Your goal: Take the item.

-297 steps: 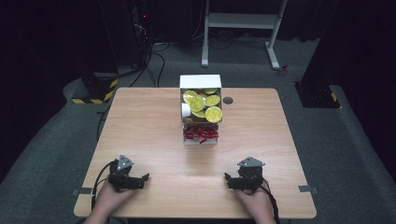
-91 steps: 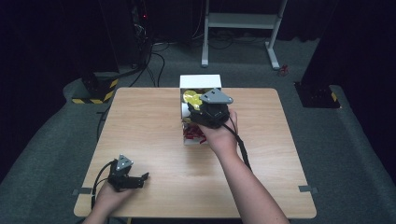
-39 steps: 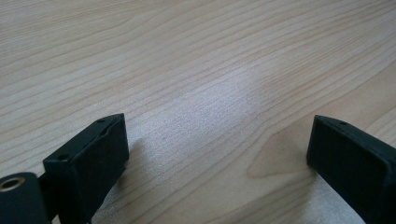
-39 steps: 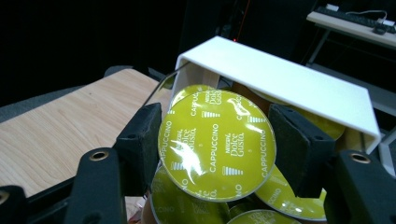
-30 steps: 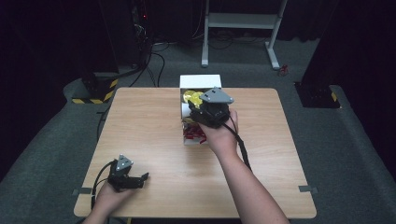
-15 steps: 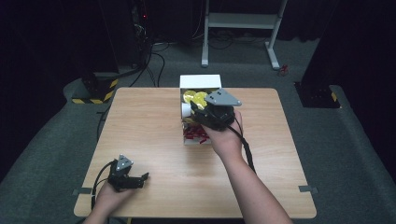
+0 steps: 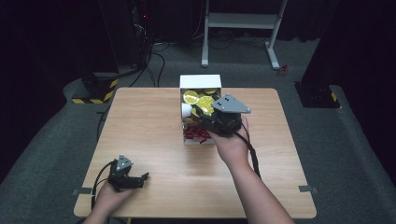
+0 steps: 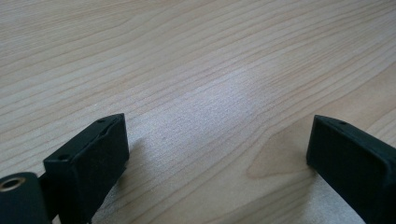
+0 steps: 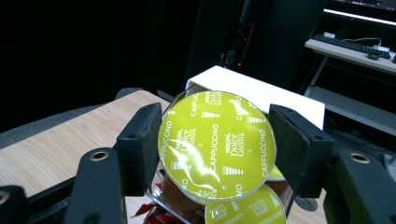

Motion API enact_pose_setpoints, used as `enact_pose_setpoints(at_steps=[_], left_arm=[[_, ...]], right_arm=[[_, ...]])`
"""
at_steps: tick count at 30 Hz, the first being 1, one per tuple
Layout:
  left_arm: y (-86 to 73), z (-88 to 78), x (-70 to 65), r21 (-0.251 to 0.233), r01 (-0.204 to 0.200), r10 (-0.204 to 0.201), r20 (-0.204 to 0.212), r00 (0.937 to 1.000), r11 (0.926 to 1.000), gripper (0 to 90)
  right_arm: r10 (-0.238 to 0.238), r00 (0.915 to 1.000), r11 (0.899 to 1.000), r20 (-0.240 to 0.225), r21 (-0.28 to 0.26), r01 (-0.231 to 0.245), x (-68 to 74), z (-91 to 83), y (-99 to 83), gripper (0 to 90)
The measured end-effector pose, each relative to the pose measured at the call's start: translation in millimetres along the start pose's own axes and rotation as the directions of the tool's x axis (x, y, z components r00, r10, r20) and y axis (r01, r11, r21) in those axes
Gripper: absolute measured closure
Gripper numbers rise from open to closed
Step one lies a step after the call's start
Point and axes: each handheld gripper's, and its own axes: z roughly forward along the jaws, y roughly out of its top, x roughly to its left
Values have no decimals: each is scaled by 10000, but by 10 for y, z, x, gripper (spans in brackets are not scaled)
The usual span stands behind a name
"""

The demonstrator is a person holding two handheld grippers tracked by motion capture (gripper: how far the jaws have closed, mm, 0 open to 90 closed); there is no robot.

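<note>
A white box (image 7: 201, 82) at the table's far middle holds several yellow-lidded coffee capsules (image 7: 191, 97) and red wrappers (image 7: 195, 134). Over the box, my right gripper (image 7: 204, 111) is shut on one yellow capsule (image 9: 216, 146); its lid reads "Dolce Gusto Cappuccino" and fills the gap between the two black jaws. More capsules (image 9: 245, 211) and the box's white flap (image 9: 256, 91) lie behind and below it. My left gripper (image 7: 141, 179) rests open at the table's near left corner, with only bare wood (image 8: 205, 98) between its jaws.
The wooden table (image 7: 140, 121) stands on grey carpet in a dark room. A white frame stand (image 7: 243, 21) and cables (image 7: 149, 56) lie beyond the far edge. A desk with a keyboard (image 9: 355, 44) is in the right gripper view's background.
My right hand has shifted slightly right and toward me above the box, with the capsule held between the jaws. The left gripper has stayed put.
</note>
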Motion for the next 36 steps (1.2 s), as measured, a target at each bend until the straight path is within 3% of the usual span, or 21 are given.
enact_pose_setpoints(at_steps=[17,36], left_arm=[[4,4,-2,-1,17,-17,30,10000,10000,60],[3,5,-17,-52,59,-60,-74,10000,10000,64]], right_arm=[[47,10000,10000,-10,14,-47,-20,-322,-234,377],[-304,9993,9994,-196,-158,301,15,-535,-675,377]])
